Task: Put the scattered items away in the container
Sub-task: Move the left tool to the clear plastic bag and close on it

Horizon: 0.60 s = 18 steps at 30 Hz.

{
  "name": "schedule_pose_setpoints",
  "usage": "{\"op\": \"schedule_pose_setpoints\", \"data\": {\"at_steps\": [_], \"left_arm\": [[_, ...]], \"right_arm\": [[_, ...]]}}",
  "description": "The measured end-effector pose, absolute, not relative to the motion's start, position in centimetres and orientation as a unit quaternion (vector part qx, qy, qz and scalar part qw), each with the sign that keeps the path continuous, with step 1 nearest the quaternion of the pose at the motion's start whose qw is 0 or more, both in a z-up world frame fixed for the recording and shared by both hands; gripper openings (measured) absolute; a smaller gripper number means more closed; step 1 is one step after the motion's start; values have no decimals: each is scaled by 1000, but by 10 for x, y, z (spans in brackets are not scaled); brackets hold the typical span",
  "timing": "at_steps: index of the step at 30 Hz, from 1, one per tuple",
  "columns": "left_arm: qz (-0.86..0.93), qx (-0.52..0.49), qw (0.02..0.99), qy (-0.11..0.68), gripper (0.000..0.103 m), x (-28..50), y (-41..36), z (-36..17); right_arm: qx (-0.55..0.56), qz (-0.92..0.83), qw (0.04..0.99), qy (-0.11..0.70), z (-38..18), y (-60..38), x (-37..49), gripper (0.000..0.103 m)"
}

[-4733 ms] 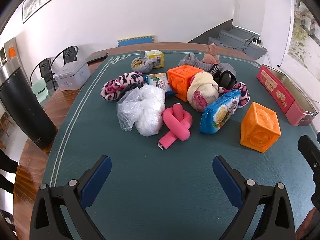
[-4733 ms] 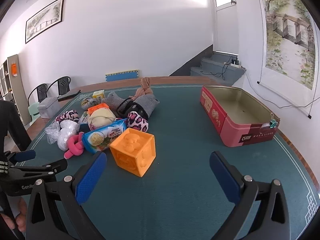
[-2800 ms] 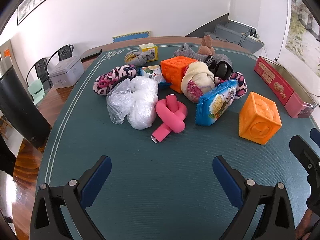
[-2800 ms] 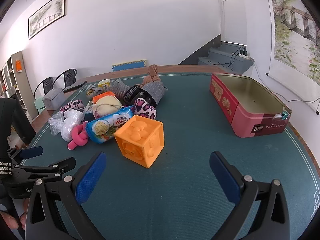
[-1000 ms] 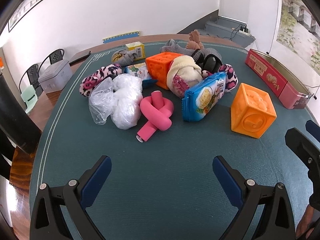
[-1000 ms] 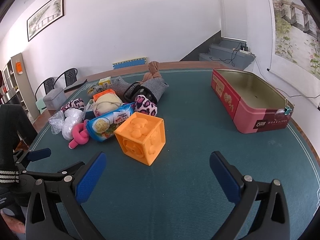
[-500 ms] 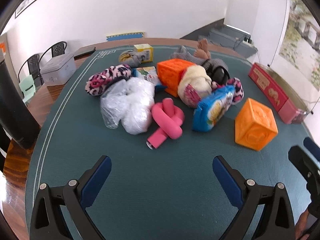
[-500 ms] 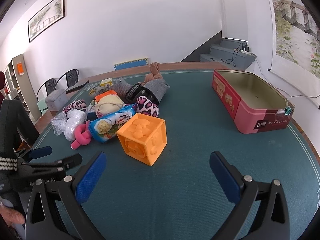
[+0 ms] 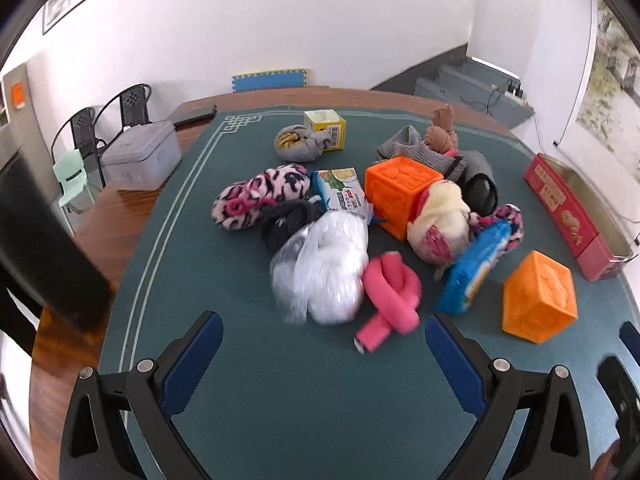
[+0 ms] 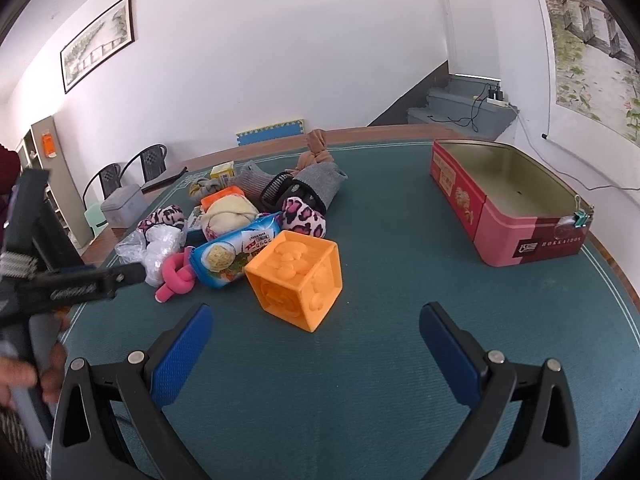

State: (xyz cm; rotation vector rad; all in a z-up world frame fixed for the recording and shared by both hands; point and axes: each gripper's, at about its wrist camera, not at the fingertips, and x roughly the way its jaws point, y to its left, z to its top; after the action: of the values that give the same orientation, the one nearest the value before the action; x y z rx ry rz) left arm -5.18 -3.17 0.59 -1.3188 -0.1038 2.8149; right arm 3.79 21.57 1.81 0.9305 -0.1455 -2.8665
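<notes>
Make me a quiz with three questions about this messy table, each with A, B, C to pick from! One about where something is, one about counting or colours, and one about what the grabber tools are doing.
1. What lies right next to the pink knotted tube?
A. the red tin
B. the clear plastic bag
C. the yellow box

2. How many orange cubes are on the table?
A. one
B. two
C. three

3. What is inside the red tin?
A. nothing
B. a sock
C. a cube

Answers:
1. B: the clear plastic bag touches the tube's left side in the left wrist view.
2. B: one orange cube stands alone near the tin, and another sits in the pile.
3. A: the right wrist view shows only its bare gold bottom; the left tool and right tool are both open and hold nothing.
</notes>
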Motion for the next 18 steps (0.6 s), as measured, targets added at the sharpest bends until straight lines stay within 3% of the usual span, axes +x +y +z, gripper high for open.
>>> {"op": "schedule_pose_setpoints", "data": {"at_steps": [18], "left_arm": [[896,-436,56,-61,102,-86,-26,-13]], "right_arm": [[309,-948,60,-44,17,215,37,103]]}}
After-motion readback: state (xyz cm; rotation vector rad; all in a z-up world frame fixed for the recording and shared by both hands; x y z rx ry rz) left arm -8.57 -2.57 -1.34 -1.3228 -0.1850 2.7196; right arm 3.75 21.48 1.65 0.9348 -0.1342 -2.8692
